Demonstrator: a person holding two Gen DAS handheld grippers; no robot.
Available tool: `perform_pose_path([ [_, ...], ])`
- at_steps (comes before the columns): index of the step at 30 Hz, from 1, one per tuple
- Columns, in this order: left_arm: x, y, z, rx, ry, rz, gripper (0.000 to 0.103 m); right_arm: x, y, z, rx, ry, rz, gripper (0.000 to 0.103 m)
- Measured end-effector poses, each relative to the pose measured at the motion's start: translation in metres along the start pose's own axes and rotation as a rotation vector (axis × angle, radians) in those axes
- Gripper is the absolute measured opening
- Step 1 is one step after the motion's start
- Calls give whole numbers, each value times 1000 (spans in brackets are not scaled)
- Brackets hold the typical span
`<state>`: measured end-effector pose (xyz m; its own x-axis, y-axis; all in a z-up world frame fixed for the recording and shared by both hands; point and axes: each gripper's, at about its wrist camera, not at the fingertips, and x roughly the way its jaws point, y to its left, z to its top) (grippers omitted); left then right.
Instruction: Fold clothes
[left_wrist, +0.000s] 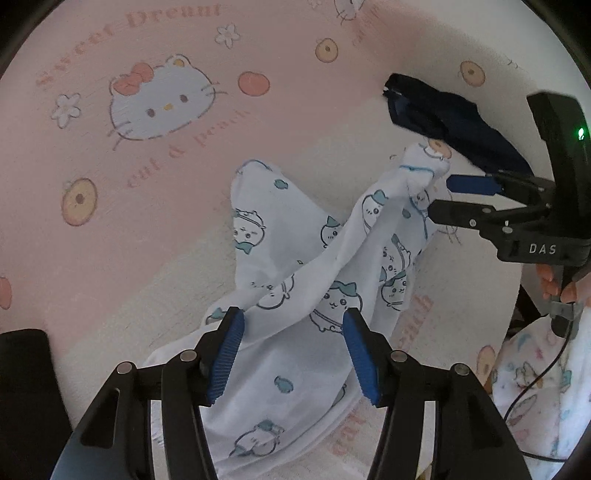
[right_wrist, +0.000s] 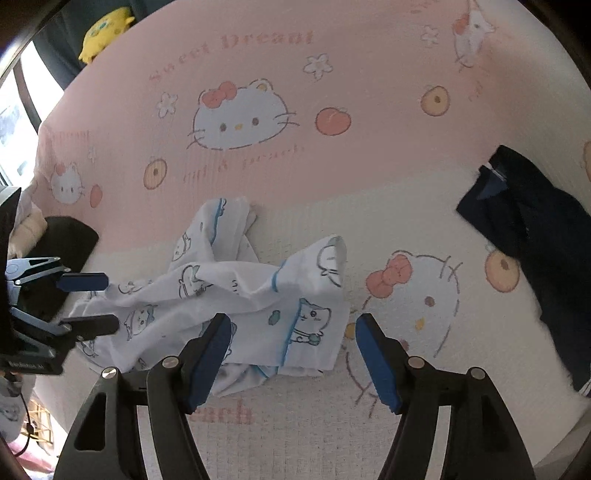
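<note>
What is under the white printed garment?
The white garment lies crumpled on the pink and cream cartoon bedsheet; sheet shows all around it. Whether anything else lies beneath its folds cannot be seen. The dark garment lies apart.

I see a pink and cream cartoon-cat bedsheet (right_wrist: 369, 184); beyond its far left corner sits a yellow plush toy (right_wrist: 103, 29), and off its near left edge a woven basket (right_wrist: 40, 424).

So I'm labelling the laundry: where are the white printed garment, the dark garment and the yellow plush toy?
white printed garment (right_wrist: 236, 291), right wrist view, crumpled middle.
dark garment (right_wrist: 532, 221), right wrist view, main body.
yellow plush toy (right_wrist: 103, 33), right wrist view, its front.
</note>
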<state>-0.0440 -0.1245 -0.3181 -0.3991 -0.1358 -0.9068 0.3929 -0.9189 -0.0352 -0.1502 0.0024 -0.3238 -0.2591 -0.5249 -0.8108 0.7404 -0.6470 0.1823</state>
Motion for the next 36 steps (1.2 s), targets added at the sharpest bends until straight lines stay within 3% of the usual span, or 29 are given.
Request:
perform_pose_path([
  [4,8,2,2,-7,-7,7,53,8,0,7,9,-1,-6,69],
  [5,8,3,2,-7,-19,5,52,10,-1,9,18,3,-13,60],
  [6,8,5,4,-10,-27,2,52,14,-3,11,38,14,-11,27],
  [7,8,7,6,-12,-26,3,47,18,-6,14,70,35,-4,10],
  [8,8,9,9,-12,-27,8,32,22,-9,17,94,47,1,4],
  [10,10,15,15,-16,-24,35,18,27,-11,22,114,48,6,4],
  [15,22,36,28,-64,5,131,16,34,-1,36,91,35,-14,4],
  [17,26,45,29,-90,28,170,16,40,0,38,86,52,-72,4],
  [19,20,55,23,-145,25,131,16,47,-4,38,106,98,-106,4],
  [22,8,70,14,-241,10,47,16,45,-20,36,198,112,-55,4],
  [23,2,76,9,-284,-1,14,17,42,-25,37,228,98,-25,7],
  [25,-12,86,-3,-359,-29,-26,18,34,-29,37,249,81,-7,37],
  [26,-20,91,-9,-397,-45,-41,27,31,-30,37,257,74,-4,64],
  [27,-28,95,-15,-435,-64,-33,36,26,-30,36,256,64,-3,70],
  [28,-35,98,-21,-460,-79,-12,60,22,-29,36,249,55,5,70],
  [29,-40,99,-24,-471,-95,2,73,18,-27,36,243,49,18,70],
  [36,-55,110,-50,-551,-115,19,73,5,-18,29,163,56,18,73],
])
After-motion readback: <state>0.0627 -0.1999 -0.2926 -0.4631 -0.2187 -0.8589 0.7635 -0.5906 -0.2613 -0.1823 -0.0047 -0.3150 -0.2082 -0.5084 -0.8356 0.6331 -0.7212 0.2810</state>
